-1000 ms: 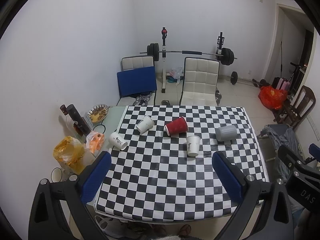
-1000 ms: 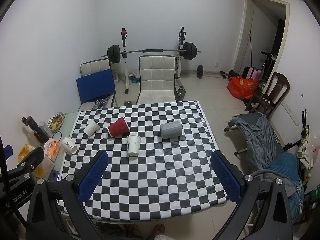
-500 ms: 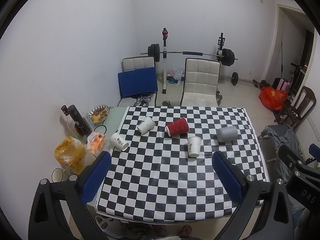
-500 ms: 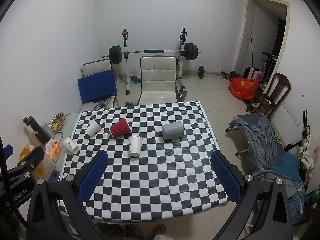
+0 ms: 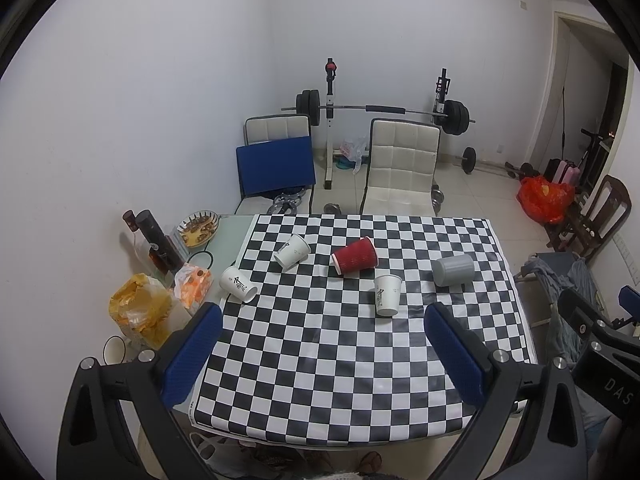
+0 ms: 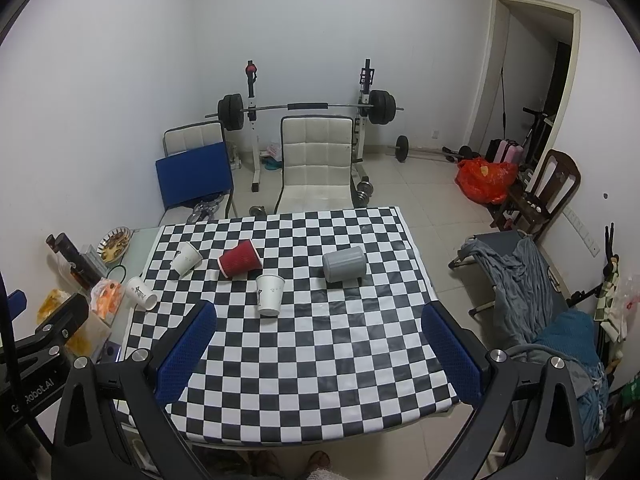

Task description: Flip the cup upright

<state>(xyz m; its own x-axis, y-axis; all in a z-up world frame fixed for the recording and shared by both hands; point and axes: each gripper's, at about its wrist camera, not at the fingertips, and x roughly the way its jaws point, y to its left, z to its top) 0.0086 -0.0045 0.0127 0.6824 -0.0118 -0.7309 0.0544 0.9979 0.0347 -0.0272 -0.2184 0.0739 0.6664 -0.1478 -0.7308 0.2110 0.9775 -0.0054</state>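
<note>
Several cups are on a checkered tablecloth (image 5: pixel 320 344). A red ribbed cup (image 5: pixel 355 256) (image 6: pixel 240 258), a grey cup (image 5: pixel 454 269) (image 6: pixel 344 265) and two white paper cups (image 5: pixel 293 251) (image 5: pixel 237 284) lie on their sides. A third white paper cup (image 5: pixel 387 295) (image 6: pixel 269 294) stands upright near the middle. My left gripper (image 5: pixel 322 352) is open and empty, high above the table's near edge. My right gripper (image 6: pixel 318 354) is open and empty too, beside it on the right.
Left of the cloth are dark bottles (image 5: pixel 154 240), a snack dish (image 5: pixel 198 228), and orange and yellow bags (image 5: pixel 138 312). Two white chairs (image 5: pixel 400 168) and a barbell rack (image 5: pixel 380 110) stand behind the table. A cot with clothes (image 6: pixel 532 292) is on the right.
Both views have shifted very slightly; the table and cups sit a touch further right in frame. No cup has moved and both grippers stay open.
</note>
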